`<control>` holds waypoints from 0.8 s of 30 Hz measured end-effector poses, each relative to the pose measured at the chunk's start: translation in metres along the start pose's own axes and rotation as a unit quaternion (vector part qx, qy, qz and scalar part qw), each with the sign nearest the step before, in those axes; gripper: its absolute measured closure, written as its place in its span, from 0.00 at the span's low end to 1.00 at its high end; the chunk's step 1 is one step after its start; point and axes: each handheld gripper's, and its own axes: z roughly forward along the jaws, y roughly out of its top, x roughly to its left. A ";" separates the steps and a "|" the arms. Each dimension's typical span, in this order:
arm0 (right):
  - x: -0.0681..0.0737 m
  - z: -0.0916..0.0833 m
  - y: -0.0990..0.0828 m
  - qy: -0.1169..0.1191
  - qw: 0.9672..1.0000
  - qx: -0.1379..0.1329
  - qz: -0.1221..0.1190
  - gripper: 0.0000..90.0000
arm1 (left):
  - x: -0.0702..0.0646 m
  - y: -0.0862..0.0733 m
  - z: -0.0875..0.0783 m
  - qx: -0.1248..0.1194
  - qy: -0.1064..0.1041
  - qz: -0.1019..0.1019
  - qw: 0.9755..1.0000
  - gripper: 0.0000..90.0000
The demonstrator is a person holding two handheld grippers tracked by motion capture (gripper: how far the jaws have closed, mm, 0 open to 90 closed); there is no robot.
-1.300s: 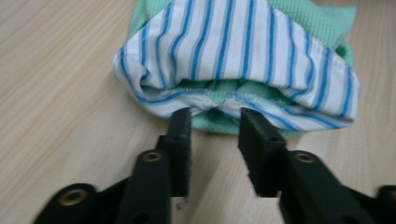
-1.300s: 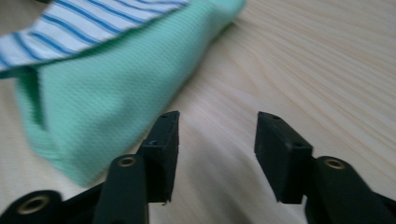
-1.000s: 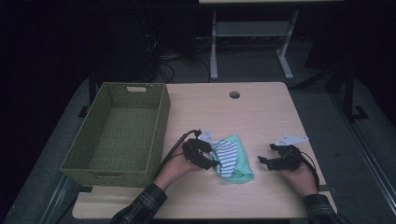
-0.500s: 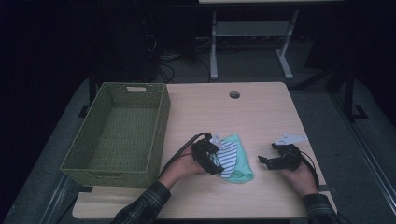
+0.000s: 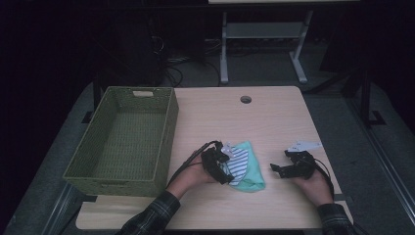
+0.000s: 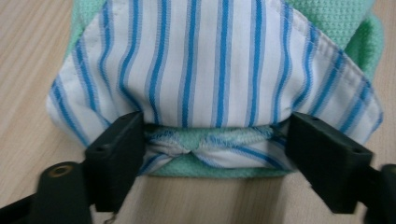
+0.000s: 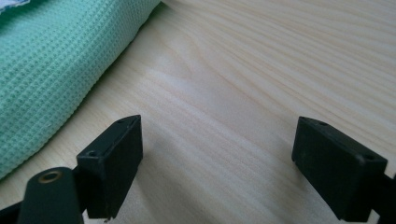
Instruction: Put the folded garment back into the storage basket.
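We are at the grasp step: our left tool (image 5: 221, 166) has its jaws spread around the folded cloth (image 5: 244, 166) near the table's (image 5: 274, 117) front edge, having just closed a little, not yet pressing. Next we squeeze, lift, and carry it to the basket (image 5: 122, 142) at the left edge. Our right tool (image 5: 281, 169) rests spread, holding nothing. The left gripper view reveals the cloth's (image 6: 219, 70) striped layer folded over green.

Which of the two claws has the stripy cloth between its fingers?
The left gripper. Its fingers stand open on either side of the blue-striped cloth. The right gripper has bare table between its fingers, beside the green cloth.
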 end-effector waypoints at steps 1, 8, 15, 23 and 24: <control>0.000 0.000 0.000 0.000 1.000 0.000 0.000 0.18 | 0.000 -0.001 -0.001 -0.001 -0.001 -0.002 1.000 0.27; 0.000 0.000 0.000 -0.001 1.000 0.001 0.001 0.17 | 0.000 -0.001 -0.005 -0.001 -0.003 -0.001 1.000 0.52; 0.001 0.000 0.000 -0.002 1.000 0.001 0.002 0.17 | 0.003 -0.001 -0.008 0.004 -0.014 -0.001 1.000 0.77; 0.001 0.000 0.001 -0.004 1.000 0.002 0.003 0.17 | 0.003 0.000 -0.009 0.004 -0.016 -0.019 1.000 0.85; 0.001 0.000 0.001 -0.005 1.000 0.002 0.003 0.17 | 0.003 0.000 -0.009 0.004 -0.017 -0.018 1.000 0.85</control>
